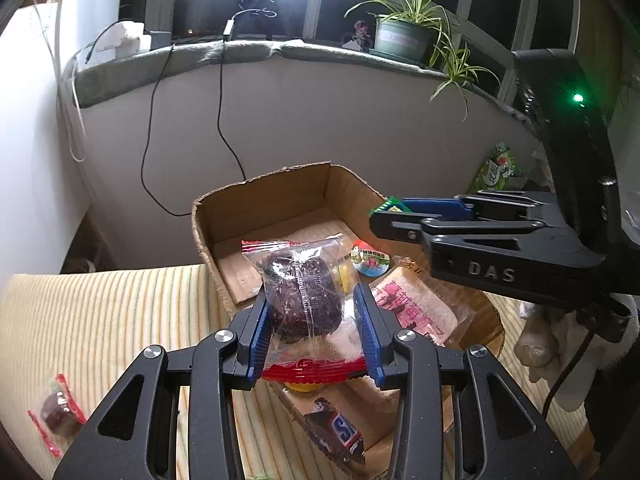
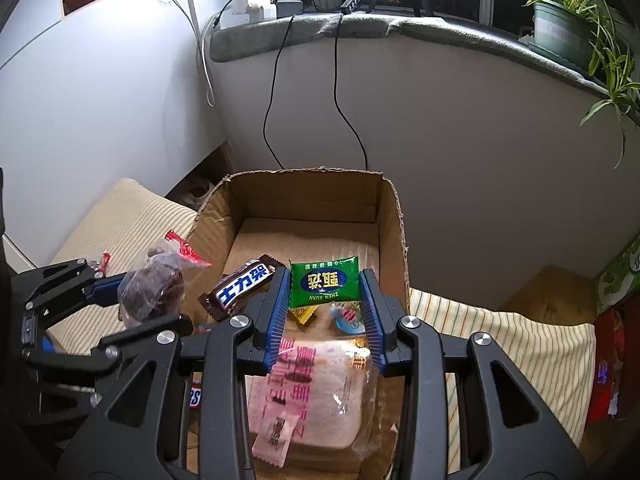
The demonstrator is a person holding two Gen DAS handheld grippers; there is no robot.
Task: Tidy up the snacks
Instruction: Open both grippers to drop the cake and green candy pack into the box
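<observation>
Left gripper (image 1: 316, 320) fingers pinch dark snack bag (image 1: 302, 292); right gripper (image 2: 326, 312) fingers pinch green packet (image 2: 325, 282). Both over cardboard box (image 2: 394, 248) holding bread (image 2: 320, 392), Snickers (image 2: 240, 286). Striped cushion (image 1: 100, 312), windowsill plant (image 1: 404, 28).

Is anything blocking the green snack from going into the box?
Nothing visible does. The right gripper holds the green packet over the open box. Its far floor is bare; only the bread bag and small snacks lie at the near end below.
</observation>
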